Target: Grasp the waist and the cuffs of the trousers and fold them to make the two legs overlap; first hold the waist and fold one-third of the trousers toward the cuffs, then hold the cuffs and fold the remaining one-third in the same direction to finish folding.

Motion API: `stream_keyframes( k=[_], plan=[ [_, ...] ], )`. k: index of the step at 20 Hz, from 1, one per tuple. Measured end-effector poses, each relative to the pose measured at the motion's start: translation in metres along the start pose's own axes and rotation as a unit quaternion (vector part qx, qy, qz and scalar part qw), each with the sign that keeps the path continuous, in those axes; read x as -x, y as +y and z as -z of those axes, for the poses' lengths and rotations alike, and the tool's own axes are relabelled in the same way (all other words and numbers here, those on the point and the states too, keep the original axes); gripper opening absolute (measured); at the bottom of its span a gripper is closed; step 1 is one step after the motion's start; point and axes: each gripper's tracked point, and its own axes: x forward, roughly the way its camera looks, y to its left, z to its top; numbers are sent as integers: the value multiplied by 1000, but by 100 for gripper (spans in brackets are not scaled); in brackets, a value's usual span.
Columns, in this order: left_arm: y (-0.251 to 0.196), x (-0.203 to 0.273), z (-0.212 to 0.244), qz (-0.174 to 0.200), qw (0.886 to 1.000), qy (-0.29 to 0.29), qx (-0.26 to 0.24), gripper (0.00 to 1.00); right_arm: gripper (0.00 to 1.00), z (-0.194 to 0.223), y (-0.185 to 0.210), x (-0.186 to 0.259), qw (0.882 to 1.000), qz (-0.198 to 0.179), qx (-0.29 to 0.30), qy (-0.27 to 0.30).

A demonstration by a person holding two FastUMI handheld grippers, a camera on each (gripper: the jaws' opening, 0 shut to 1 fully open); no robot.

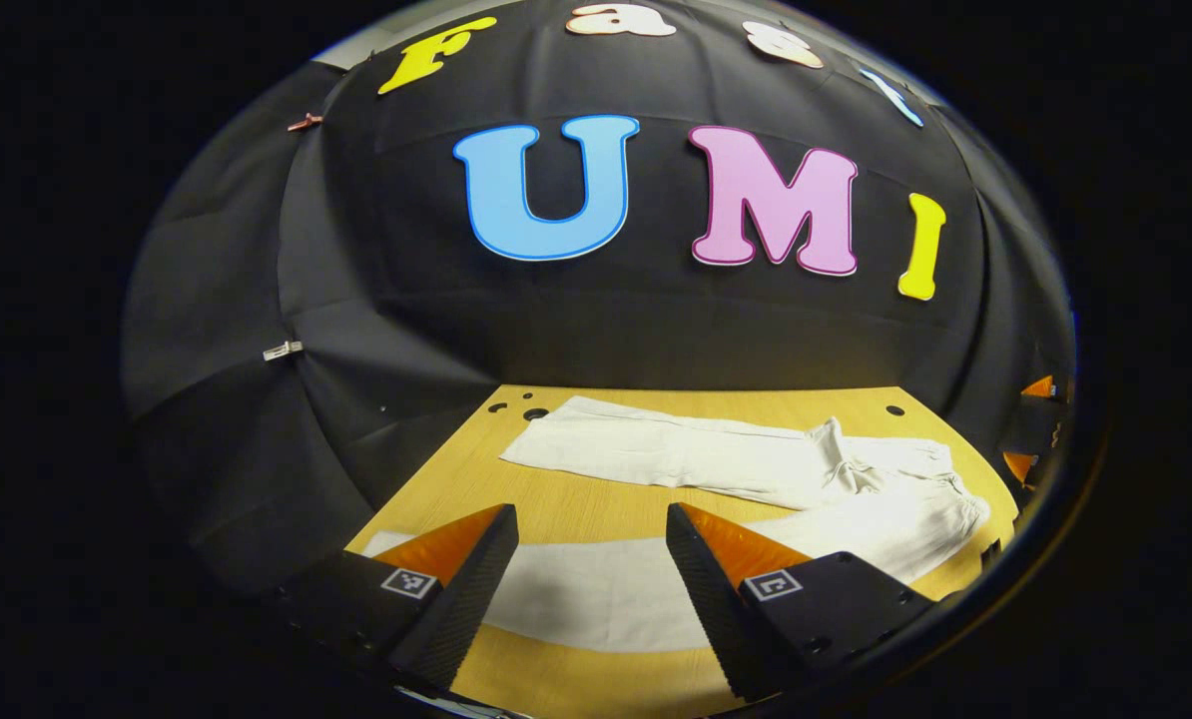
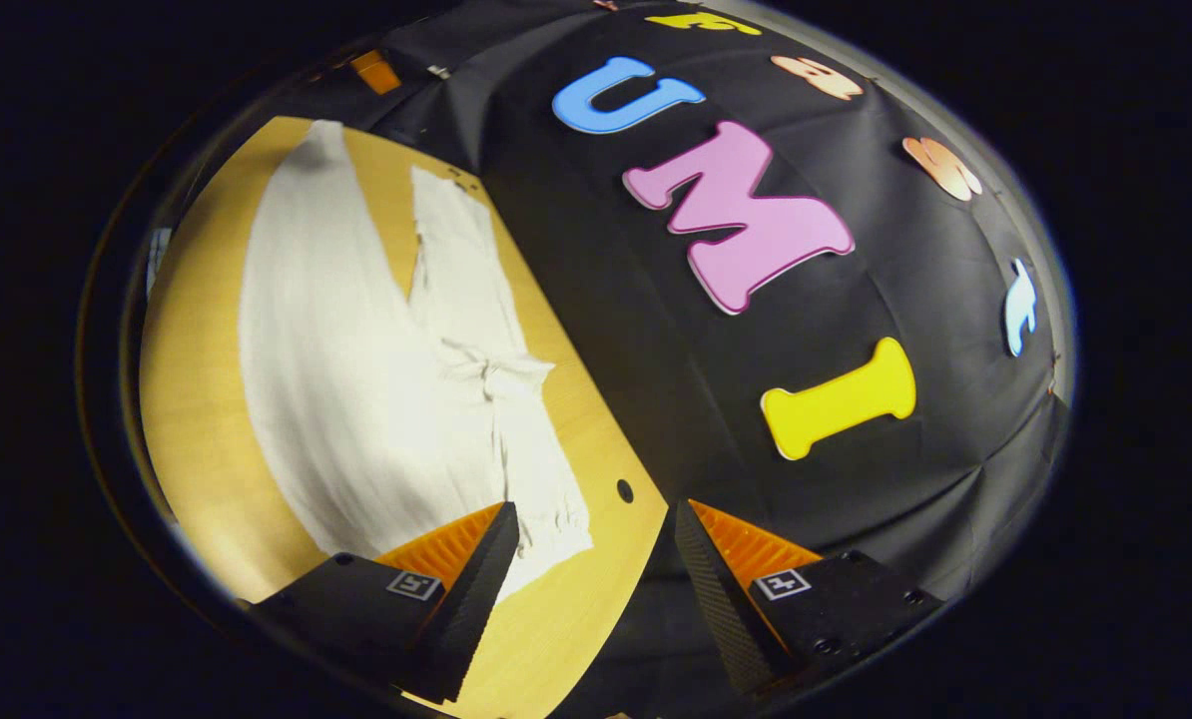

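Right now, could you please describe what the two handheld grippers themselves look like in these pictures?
The left gripper and the right gripper look alike: each has two wedge-shaped fingers tapering to a point, with fine ribbing on the inner faces. Each finger sits on a blocky black mount with small screw holes, and each mount carries a small square black-and-white marker tag. No cables or sleeves can be seen.

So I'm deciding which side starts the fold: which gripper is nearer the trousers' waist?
Right. The right gripper hovers open at the waist end of the trousers, near the table edge. The left gripper is open above a leg, toward the cuff end.
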Motion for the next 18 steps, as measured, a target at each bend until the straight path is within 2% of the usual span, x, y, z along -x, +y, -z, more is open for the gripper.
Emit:
stream_keyframes(
  k=[3, 5, 7, 9, 12, 13, 15, 18],
  plan=[
    [0, 2, 6, -6, 1000, 6, -1, 96, 97, 21, 30, 9, 995, -67, 76, 5],
    [0, 3, 11, -10, 1000, 11, -3, 96, 98, 44, 53, 11, 987, -113, 115, 14],
    [2, 5, 15, -15, 1000, 12, -6, 96, 98, 64, 67, 13, 979, -143, 141, 26],
    [7, 8, 21, -23, 1000, 16, -10, 94, 97, 82, 72, 9, 978, -154, 132, 47],
    [23, 13, 36, -45, 999, 29, -6, 94, 98, 103, 82, 6, 983, -152, 23, 102],
    [29, 15, 40, -53, 998, 33, -1, 94, 98, 105, 82, 4, 982, -151, 8, 111],
    [37, 17, 48, -65, 997, 43, 16, 94, 98, 109, 84, 2, 979, -164, 53, 110],
    [46, 18, 55, -79, 995, 51, 30, 94, 98, 119, 108, 8, 963, -211, 140, 96]
  ],
)
